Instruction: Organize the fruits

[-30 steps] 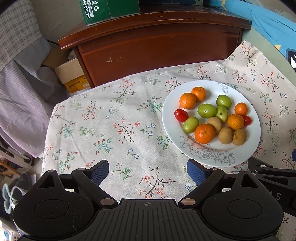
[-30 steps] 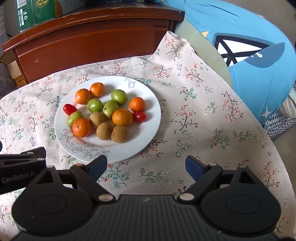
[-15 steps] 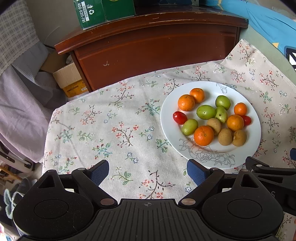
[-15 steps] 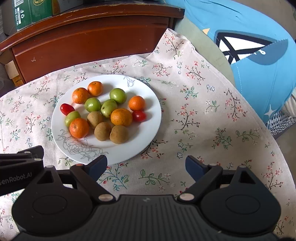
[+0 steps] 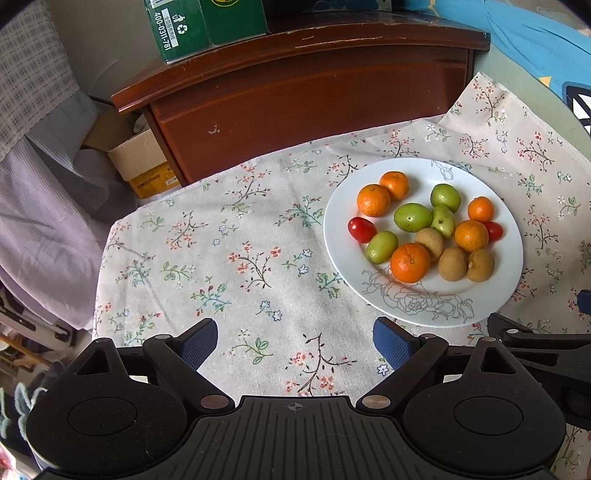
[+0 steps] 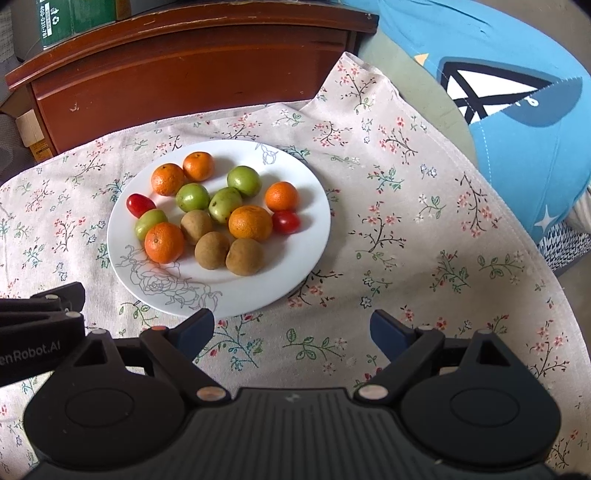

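A white plate (image 5: 480, 306) with a drawn rose holds mixed fruit: several oranges (image 5: 410, 262), several green fruits (image 5: 412, 217), three brown fruits (image 5: 452, 263) and two red tomatoes (image 5: 361, 229). The same plate (image 6: 295, 266) shows in the right wrist view. My left gripper (image 5: 295, 341) is open and empty over the cloth, left of and nearer than the plate. My right gripper (image 6: 291, 332) is open and empty, just in front of the plate's near right rim.
A floral tablecloth (image 5: 240, 258) covers the table. A dark wooden cabinet (image 5: 314, 92) with green boxes (image 5: 207, 26) stands behind. A cardboard box (image 5: 144, 162) sits at the left. A blue cushion (image 6: 517, 92) lies at the right.
Both grippers have drifted a little; the plate sits slightly lower and nearer in both views. Both stay open and empty.
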The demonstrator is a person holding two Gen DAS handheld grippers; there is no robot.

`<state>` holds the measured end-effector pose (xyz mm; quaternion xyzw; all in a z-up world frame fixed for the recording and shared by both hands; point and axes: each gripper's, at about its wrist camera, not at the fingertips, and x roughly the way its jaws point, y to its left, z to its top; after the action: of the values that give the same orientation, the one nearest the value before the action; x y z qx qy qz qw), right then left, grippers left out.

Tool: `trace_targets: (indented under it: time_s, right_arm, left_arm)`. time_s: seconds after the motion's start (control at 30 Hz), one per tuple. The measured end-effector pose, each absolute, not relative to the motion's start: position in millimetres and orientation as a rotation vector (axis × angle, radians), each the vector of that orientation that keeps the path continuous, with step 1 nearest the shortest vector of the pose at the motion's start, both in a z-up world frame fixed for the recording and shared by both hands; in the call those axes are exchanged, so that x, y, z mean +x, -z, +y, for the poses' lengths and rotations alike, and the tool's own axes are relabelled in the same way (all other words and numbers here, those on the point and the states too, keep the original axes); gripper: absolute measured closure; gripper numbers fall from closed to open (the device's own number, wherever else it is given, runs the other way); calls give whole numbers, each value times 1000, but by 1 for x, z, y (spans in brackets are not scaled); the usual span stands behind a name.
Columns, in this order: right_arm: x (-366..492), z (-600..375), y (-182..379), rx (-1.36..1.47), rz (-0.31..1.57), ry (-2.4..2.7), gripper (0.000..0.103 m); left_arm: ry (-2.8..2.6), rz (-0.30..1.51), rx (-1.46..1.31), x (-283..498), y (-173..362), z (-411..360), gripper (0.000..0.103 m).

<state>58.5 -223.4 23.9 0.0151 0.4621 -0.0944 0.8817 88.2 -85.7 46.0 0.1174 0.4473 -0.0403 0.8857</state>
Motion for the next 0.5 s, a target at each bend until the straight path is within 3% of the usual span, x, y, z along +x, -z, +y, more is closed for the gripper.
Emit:
trace_targets:
  time_s: [0.5]
  right_arm:
    - [47, -211, -18, 7, 951, 83, 12]
  left_arm:
    - [80, 932, 256, 71, -46, -69, 10]
